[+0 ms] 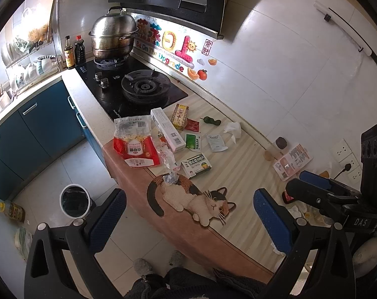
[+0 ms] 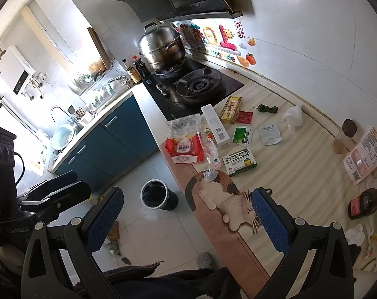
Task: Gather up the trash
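Trash litters the counter; left gripper and right gripper hover above, spread, empty.

Scattered wrappers beside the stove

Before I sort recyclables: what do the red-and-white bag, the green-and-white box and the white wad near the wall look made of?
Red-and-white bag: glossy plastic film, shiny and wrinkled. Green-and-white box: printed cardboard with crisp folded edges, probably a matte finish. White wad: soft crumpled tissue or paper, dull; which one is unclear.
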A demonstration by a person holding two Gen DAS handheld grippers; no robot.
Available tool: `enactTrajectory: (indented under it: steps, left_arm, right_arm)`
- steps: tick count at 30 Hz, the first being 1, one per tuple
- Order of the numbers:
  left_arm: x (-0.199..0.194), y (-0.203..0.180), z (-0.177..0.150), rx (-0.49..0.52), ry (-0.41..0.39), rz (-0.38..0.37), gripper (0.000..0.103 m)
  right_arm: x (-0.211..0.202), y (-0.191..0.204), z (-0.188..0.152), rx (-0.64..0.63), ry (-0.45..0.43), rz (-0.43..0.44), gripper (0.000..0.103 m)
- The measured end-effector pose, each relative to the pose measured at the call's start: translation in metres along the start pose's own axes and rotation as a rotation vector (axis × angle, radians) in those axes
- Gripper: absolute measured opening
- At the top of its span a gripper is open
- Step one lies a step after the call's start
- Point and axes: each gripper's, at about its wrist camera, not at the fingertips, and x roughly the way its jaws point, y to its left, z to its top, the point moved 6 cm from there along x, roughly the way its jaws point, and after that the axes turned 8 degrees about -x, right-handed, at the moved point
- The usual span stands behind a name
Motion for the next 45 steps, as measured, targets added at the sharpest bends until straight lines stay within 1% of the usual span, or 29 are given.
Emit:
enactTrajectory:
  steps: [6,10,29,34,35,37,38,39,40,42,43,45]
  left_arm:
    - [0.001,-0.001,0.000,-0.002,0.003,-0.001,0.103]
    - [0.011,0.005,-0.004,-0.005,0.010,-0.005,0.103]
    - [0.015,0.003,-0.002,-0.007,0.015,-0.005,0.103]
    - [0.024,0.009,-0.002,-0.006,0.020,-0.007,0.103]
    - [0.025,0.013,0.000,-0.003,0.010,0.012,0.103]
    - [0.029,0.027,0.007,0.012,-0.026,0.091,0.103]
    - [0.035,0.034,0.012,0.028,-0.053,0.157,0.103]
    - [0.041,0.042,0.016,0.041,-0.073,0.213,0.103]
    - [0.049,0.051,0.021,0.051,-0.083,0.260,0.103]
    - [0.067,0.068,0.030,0.053,-0.084,0.307,0.103]
    - [0.076,0.079,0.035,0.048,-0.084,0.324,0.103]
    - [0.105,0.100,0.048,0.033,-0.058,0.386,0.103]
  right_arm:
    - [0.000,0.000,0.000,0.001,-0.001,0.003,0.103]
    - [0.001,0.001,0.000,0.002,0.001,0.006,0.103]
    - [0.007,0.006,0.000,0.008,0.007,0.009,0.103]
    - [0.008,0.005,0.002,0.012,0.005,0.004,0.103]
    - [0.010,0.006,0.000,0.015,0.004,-0.004,0.103]
    - [0.016,0.007,-0.002,0.036,0.000,-0.044,0.103]
    - [0.023,0.009,-0.002,0.049,0.000,-0.071,0.103]
    - [0.031,0.007,-0.002,0.067,-0.004,-0.127,0.103]
    - [0.034,0.005,-0.001,0.077,-0.010,-0.161,0.103]
    - [0.047,0.000,0.000,0.105,-0.024,-0.225,0.103]
    - [0.058,-0.003,0.001,0.119,-0.031,-0.244,0.103]
    - [0.080,-0.014,0.008,0.135,-0.026,-0.279,0.103]
